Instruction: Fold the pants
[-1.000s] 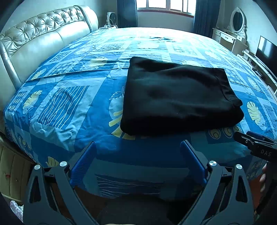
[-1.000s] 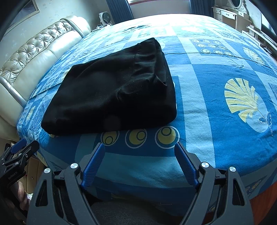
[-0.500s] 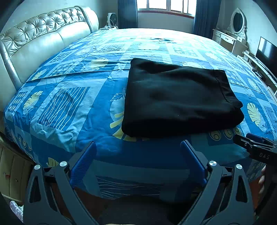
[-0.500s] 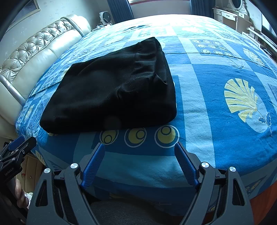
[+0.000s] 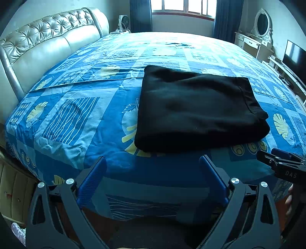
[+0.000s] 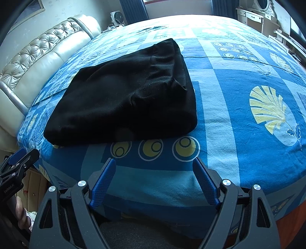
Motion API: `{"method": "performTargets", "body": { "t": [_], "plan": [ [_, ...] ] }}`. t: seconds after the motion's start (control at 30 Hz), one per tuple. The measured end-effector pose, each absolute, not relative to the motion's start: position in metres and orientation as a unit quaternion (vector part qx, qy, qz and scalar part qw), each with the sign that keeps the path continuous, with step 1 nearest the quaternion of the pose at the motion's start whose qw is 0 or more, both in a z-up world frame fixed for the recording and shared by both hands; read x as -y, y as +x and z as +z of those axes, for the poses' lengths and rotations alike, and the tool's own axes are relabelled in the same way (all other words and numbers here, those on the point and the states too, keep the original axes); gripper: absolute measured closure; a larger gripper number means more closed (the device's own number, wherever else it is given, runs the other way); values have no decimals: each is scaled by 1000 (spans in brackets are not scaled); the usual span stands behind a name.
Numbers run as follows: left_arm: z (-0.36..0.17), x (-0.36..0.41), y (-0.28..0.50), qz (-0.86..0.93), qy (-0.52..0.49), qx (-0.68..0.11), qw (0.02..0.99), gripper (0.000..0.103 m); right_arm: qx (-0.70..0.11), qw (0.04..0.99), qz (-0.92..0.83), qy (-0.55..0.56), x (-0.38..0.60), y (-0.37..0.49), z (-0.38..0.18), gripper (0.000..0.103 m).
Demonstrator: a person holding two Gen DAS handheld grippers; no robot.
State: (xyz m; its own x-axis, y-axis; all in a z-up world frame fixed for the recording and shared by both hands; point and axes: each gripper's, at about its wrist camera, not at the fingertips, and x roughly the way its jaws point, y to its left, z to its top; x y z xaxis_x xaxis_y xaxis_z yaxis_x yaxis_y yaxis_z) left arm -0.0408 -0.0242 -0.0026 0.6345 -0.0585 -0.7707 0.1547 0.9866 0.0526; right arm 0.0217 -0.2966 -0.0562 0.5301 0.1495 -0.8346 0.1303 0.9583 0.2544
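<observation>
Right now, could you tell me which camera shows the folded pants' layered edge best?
The right wrist view: the black pants show their stacked layers and bunched end close up. The left wrist view shows them as a flatter rectangle.

white letters "das" stand on the black body of the right gripper [image 5: 283, 162], seen at the right edge of the left wrist view. the left gripper [image 6: 17, 164] carries small white lettering on its body, too small to read surely.

a wide bed under a blue patterned sheet [image 5: 76, 118] fills the room, with a tufted beige leather headboard [image 5: 47, 44] at left, a bright window [image 5: 183, 7] between dark blue curtains [image 5: 140, 15], and a white oval-mirrored dresser [image 5: 254, 38] at right.
</observation>
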Motion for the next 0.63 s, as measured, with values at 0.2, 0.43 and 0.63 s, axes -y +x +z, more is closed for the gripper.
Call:
{"method": "performTargets", "body": {
  "t": [0.2, 0.43, 0.63],
  "plan": [
    [-1, 23, -41, -65, 48, -422, 903, 4, -487, 861, 8, 144, 295, 22, -57, 22],
    [36, 14, -32, -61, 64, -368, 926, 2, -485, 857, 37, 172, 299, 26, -44, 22],
    [49, -55, 63, 6, 28, -349, 937, 2, -404, 899, 25, 166, 346, 86, 22, 17]
  ]
}}
